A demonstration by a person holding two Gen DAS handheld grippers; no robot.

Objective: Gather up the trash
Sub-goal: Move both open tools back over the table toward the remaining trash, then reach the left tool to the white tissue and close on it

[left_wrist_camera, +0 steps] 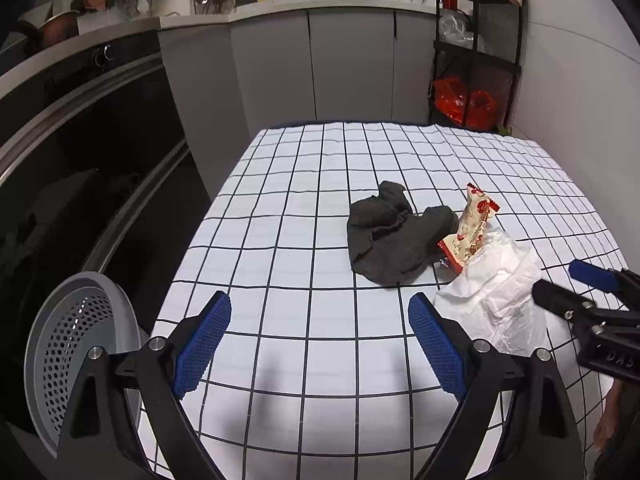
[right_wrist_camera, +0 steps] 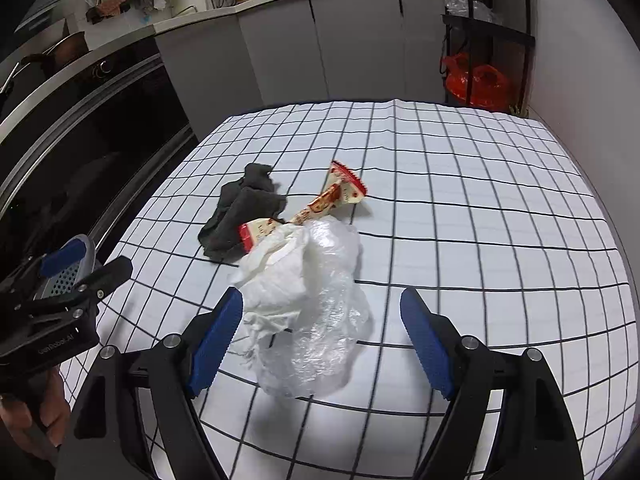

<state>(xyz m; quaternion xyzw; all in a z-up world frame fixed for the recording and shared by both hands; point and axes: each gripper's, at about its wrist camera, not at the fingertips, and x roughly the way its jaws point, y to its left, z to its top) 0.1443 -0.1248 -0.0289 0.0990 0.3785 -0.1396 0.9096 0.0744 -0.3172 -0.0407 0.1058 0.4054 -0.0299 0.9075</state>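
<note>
Left gripper [left_wrist_camera: 320, 340]: we see its blue pads spread wide above bare grid cloth, pinching nothing; its own shadow falls on the cloth below.
Left gripper, other view [right_wrist_camera: 76, 268]: in the right wrist view it shows at the left edge, only partly in frame, fingers apart.
Bin [left_wrist_camera: 68, 344]: grey perforated basket at the table's left edge; our left wrist view gives most of its rim, while the right wrist view lets us see only a sliver of it behind the left gripper.
Tablecloth [left_wrist_camera: 304, 208]: white with a black grid, covering the table.
Dark cloth [left_wrist_camera: 392, 240]: crumpled near mid-table, touching the wrapper; we cannot make out what kind of cloth it is.
Snack wrapper [left_wrist_camera: 474, 220]: red and cream, lying between the dark cloth and the white wad; its near end is tucked under the wad, and the print is too small to read in full.
White wad [right_wrist_camera: 304, 300]: tissue bunched with clear plastic film; where one ends and the other begins is hard to tell.
Right gripper [right_wrist_camera: 320, 340]: pads spread, straddling the near part of the wad, left pad just beside the tissue; contact we cannot confirm.
Right gripper, other view [left_wrist_camera: 576, 292]: cut off at the right edge in the left wrist view, next to the wad.
</note>
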